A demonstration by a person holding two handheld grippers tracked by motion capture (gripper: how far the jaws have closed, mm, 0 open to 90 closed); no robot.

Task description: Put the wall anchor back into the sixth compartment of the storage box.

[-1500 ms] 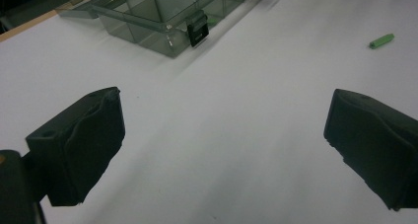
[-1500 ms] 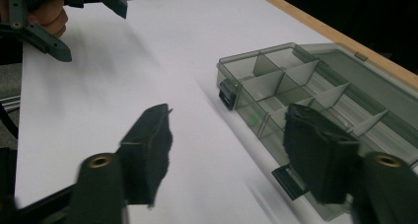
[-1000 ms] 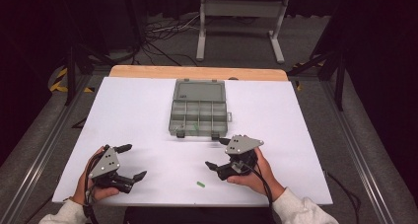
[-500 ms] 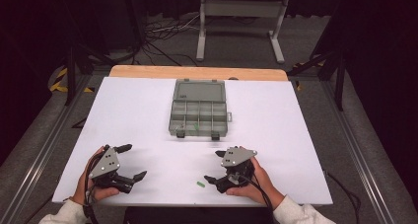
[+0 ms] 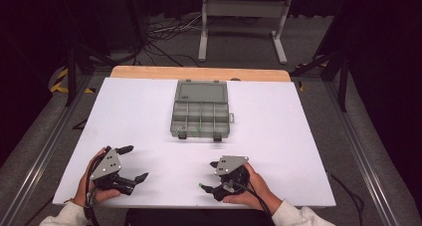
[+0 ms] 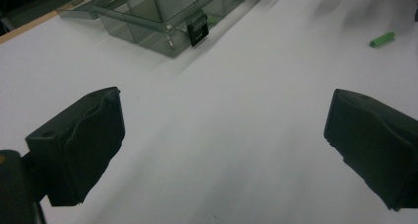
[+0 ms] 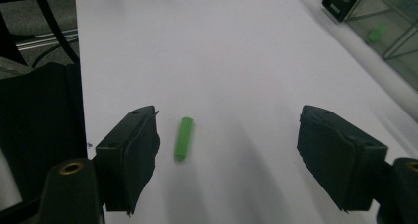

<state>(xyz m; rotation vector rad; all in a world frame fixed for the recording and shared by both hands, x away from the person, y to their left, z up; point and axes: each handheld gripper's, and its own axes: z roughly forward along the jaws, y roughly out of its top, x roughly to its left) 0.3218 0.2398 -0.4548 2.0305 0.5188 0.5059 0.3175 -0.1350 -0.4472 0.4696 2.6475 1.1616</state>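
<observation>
A: What's the biggest thing here?
B: The white surface. Toward the middle of its far edge sits a grey compartment box with its lid open, and a small green piece lies in one of its compartments.

A: And the tools?
B: The left hand-held gripper is near the surface's near-left corner, jaws spread wide with nothing between them. The right hand-held gripper is by the near edge, right of the middle, jaws also spread wide.

A: Anything smaller?
B: A little green plug lies flat on the surface close to the near edge. In the right gripper view it rests between that hand-held gripper's jaws, just beside one of them, not gripped.
</observation>
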